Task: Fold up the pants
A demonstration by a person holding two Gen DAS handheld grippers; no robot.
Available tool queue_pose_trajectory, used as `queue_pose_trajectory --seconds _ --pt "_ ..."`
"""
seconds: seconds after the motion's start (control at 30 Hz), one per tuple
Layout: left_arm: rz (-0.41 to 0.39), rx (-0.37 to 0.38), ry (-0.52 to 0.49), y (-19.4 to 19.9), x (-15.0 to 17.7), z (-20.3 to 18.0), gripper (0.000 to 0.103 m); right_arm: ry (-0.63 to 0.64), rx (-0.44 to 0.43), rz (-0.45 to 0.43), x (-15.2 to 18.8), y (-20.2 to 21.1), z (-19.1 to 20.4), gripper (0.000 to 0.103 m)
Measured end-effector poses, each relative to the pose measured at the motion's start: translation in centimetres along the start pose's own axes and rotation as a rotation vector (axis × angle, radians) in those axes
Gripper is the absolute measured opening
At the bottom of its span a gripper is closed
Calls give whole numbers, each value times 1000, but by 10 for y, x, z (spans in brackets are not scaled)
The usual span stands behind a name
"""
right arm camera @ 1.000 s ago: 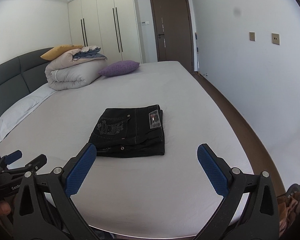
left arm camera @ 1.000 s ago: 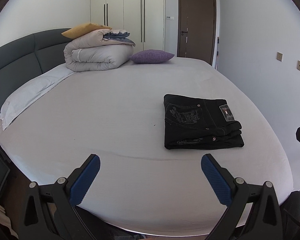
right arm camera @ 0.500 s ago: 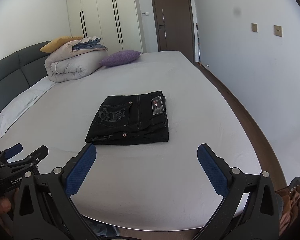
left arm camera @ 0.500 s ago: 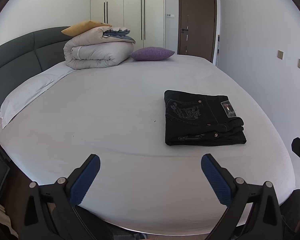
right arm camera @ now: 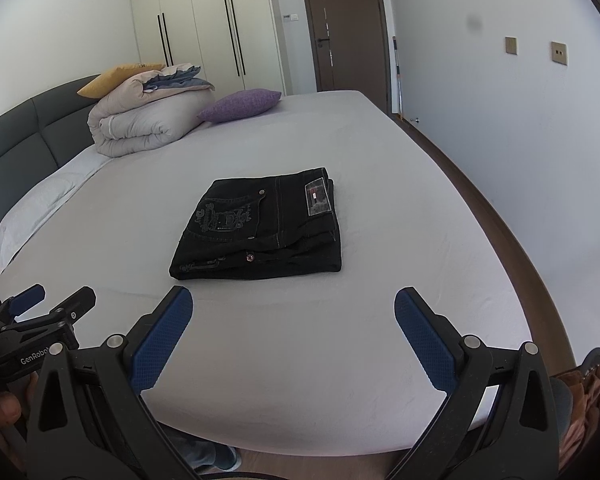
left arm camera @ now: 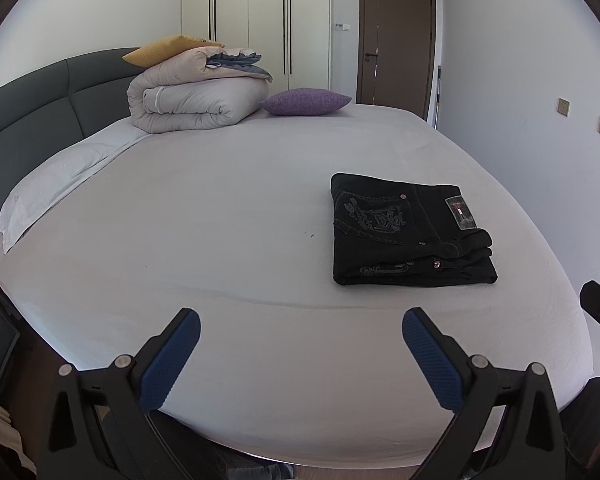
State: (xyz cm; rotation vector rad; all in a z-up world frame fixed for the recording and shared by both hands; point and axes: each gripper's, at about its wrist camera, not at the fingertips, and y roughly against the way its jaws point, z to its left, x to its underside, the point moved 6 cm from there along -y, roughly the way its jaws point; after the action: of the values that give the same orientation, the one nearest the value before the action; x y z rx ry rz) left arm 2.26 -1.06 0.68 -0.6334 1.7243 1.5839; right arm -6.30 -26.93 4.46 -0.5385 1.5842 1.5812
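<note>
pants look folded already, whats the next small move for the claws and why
Probably none on the pants: they lie as a compact, squared stack on the bed, with no leg trailing out. Both the left claw and the right claw are open, empty and clear of the cloth. I would pull both back a little and stop, rather than risk ruffling the fold.

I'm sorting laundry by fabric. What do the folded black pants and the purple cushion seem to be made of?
The black pants look like denim: matte weave, contrast seam stitching, metal rivets, an embroidered back pocket and a waistband patch. The purple cushion looks like a soft woven or knitted fabric with a speckled, matte surface; the exact fibre cannot be told from here.
</note>
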Motion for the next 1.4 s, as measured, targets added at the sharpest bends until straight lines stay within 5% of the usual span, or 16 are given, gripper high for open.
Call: queue_pose_trajectory --seconds 1.4 --pt "7 6 -2 -1 6 -2 103 -2 -10 12 11 -8 14 103"
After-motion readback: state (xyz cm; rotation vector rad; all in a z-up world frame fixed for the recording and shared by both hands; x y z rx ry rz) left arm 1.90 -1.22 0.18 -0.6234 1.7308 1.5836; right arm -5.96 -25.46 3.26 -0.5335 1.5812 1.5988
